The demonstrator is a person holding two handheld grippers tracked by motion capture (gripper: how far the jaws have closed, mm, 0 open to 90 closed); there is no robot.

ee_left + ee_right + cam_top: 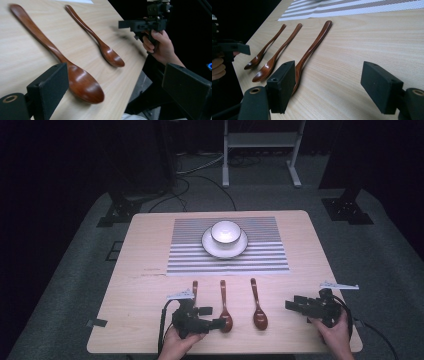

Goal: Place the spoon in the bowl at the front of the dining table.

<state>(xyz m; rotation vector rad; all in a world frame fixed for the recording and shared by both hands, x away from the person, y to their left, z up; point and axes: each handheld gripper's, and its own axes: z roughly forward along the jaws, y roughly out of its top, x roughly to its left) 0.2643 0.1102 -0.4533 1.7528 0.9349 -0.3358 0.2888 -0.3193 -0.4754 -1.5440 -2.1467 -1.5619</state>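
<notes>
three brown wooden spoons lie in a row on the near part of the wooden table [300, 245], handles pointing far, bowls near. in the high view the left gripper [212, 317] sits over the left spoon [195, 286], hiding its bowl, with its tips just beside the middle spoon [224, 307]; the right spoon [257, 306] lies between the two grippers. the left gripper view shows its jaws spread wide, one beside the middle spoon's bowl. the right gripper [291, 305] rests well right of the spoons, jaws spread and gripping nothing. far off, a white bowl [225, 232] stands on a white plate [210, 246] on a striped placemat [260, 255].
</notes>
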